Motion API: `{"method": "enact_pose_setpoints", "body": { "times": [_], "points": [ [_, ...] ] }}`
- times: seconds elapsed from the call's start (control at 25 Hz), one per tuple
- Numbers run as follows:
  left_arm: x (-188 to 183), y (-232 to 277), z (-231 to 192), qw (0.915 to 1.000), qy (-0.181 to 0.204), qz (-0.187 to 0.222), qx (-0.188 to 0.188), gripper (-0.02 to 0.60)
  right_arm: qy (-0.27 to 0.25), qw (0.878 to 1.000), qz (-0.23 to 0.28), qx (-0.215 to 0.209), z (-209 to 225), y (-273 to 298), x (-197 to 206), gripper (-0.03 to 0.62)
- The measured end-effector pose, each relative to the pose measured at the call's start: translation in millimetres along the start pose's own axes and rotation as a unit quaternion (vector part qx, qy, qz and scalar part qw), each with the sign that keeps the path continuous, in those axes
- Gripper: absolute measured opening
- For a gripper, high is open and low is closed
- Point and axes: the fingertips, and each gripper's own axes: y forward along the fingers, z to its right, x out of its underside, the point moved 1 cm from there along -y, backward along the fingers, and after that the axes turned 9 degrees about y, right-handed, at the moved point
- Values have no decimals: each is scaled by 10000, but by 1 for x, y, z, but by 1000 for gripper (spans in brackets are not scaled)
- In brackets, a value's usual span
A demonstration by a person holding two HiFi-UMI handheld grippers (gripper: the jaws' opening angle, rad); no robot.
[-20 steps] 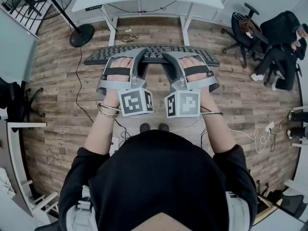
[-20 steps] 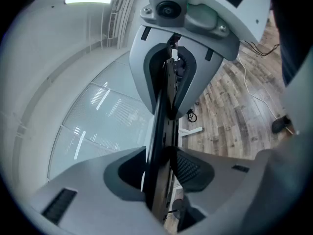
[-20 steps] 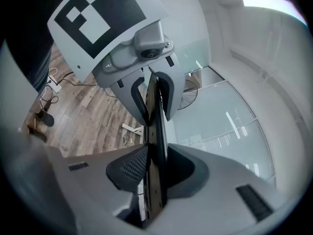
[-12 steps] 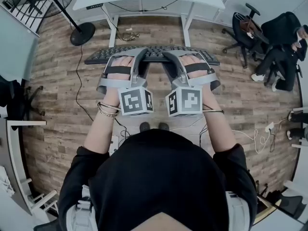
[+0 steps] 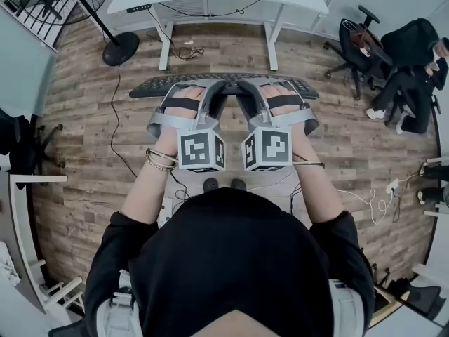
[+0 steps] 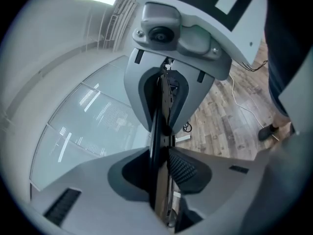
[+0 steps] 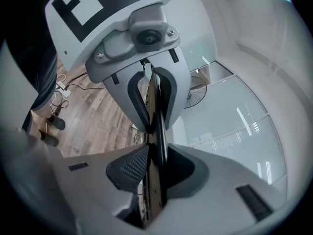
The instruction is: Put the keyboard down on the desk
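Black keyboard hangs over the wood floor. We hold it with our left gripper and right gripper, both sets of jaws squeezing its edge.

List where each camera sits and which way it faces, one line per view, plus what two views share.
Head view: on the person's head, facing steeply down; shows torso, forearms, left gripper, right gripper, keyboard above floor.
Left gripper view: on the left gripper, along its jaws shut on the keyboard; right gripper opposite, shoe beyond.
Right gripper view: on the right gripper, along its shut jaws; left gripper opposite, shoes beyond.
Shared: both gripper views see the keyboard edge-on.
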Motion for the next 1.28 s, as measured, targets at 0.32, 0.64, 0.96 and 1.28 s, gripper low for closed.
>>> {"method": "enact_pose_setpoints", "body": {
  "times": [0.32,0.64,0.96,1.28],
  "points": [
    [12,-9,0,9997,211,-24,-69,120,120,9997,177,106,-3,1,-12,98],
    [46,-15,1,9992,313,-251,-58,124,165,9995,172,214,-8,12,-38,98],
    [60,-16,8,9995,287,-79,58,120,241,9995,7,222,-17,22,-46,98],
    [64,-12,15,9995,258,-92,122,118,297,9994,21,194,-22,27,-46,100]
  ]
}}
